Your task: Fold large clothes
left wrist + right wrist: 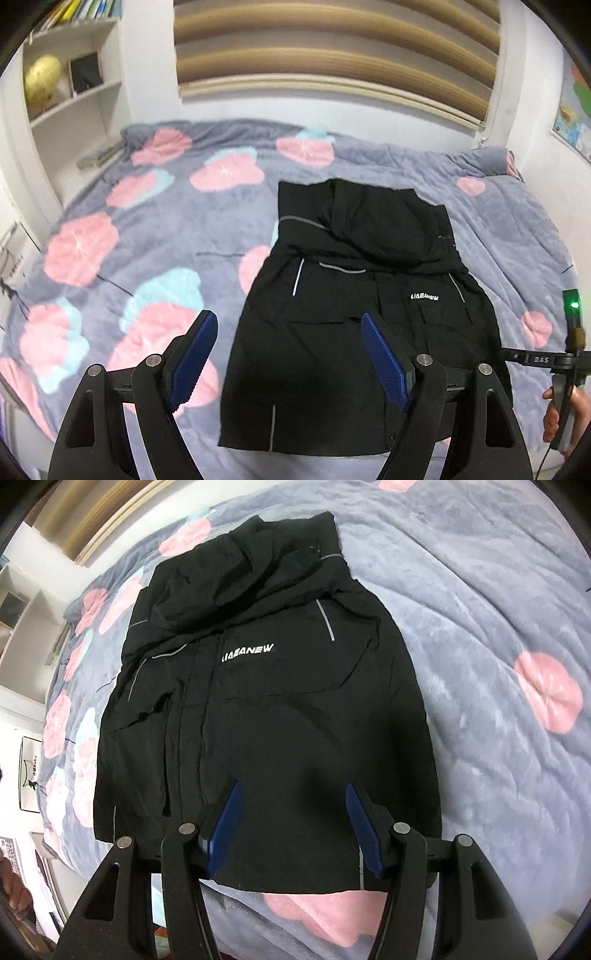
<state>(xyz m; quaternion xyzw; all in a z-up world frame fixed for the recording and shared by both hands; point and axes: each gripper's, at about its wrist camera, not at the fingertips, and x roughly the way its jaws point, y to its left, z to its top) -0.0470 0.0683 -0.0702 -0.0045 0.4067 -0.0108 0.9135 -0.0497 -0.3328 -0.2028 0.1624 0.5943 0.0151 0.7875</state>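
A black hooded jacket (pixel 354 306) with white chest lettering and grey reflective stripes lies flat on the bed, sleeves folded in, hood at the far end. It also shows in the right wrist view (pixel 266 701). My left gripper (pixel 290 321) is open and empty, hovering above the jacket's near left hem. My right gripper (pixel 291 790) is open and empty, above the middle of the near hem. Part of the right gripper's handle and the hand holding it (pixel 565 391) show at the right edge of the left wrist view.
The bed is covered by a grey blanket (pixel 147 236) with pink and blue flower shapes, also in the right wrist view (pixel 498 646). A white shelf unit (pixel 70 85) stands at the far left. A window blind (pixel 332 48) hangs behind the bed.
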